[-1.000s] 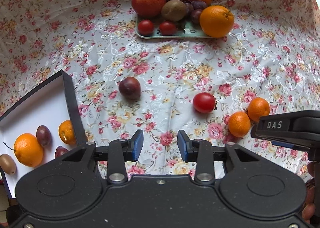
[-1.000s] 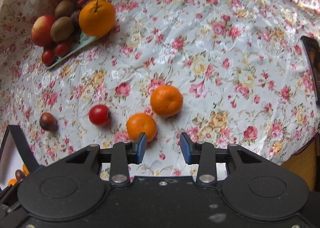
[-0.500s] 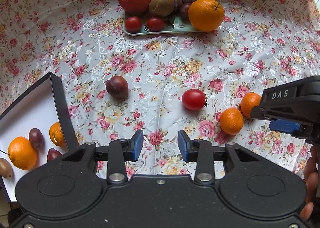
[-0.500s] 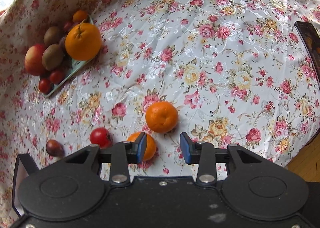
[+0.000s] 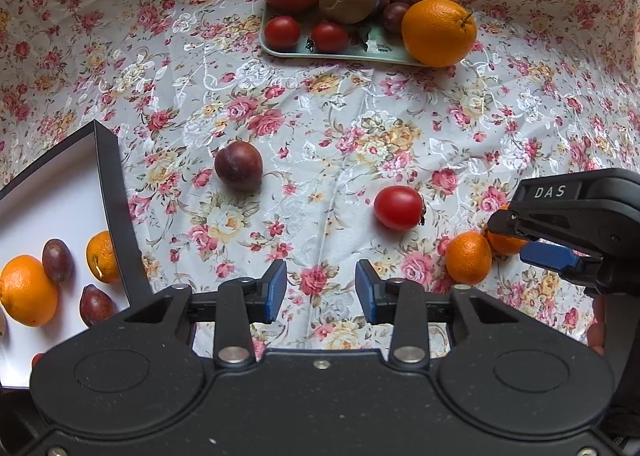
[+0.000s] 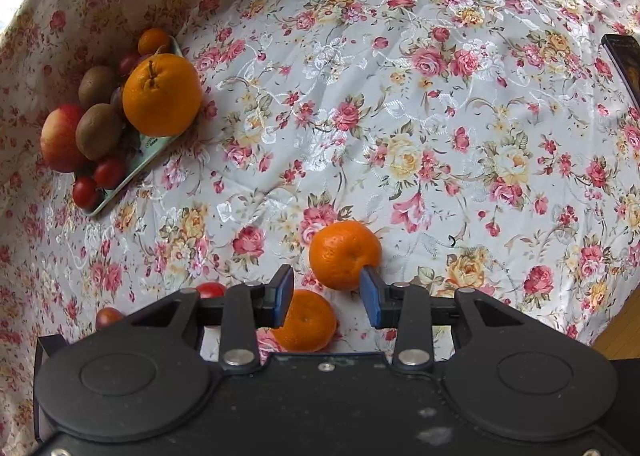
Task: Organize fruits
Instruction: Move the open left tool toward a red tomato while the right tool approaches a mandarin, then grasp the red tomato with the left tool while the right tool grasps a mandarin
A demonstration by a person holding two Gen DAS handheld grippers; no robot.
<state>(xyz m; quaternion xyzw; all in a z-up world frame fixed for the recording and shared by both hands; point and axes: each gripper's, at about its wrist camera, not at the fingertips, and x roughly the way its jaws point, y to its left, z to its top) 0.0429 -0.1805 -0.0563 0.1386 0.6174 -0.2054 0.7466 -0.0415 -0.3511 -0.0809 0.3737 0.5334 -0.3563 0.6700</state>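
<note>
Cloth [image 6: 400,96]: white, pink-red rose print. Mandarins [image 6: 344,254] orange. Tomato [image 5: 398,207] red. Plum [image 5: 238,165] dark purple. Tray [image 5: 352,52] pale green. Box [image 5: 116,192]: black rim, white inside. Fingers [image 5: 276,294] blue.

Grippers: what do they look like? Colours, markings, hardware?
Both are matte black plastic. The left tool and right tool have blue finger pads, silver rivets and two round recesses on the body. The right one's side shows a white "DAS" label. No cables or sleeves visible.

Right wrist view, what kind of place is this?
Probably a home table: a floral tablecloth, a tray of mixed fruit, loose mandarins, and wooden floor at the edge.
</note>
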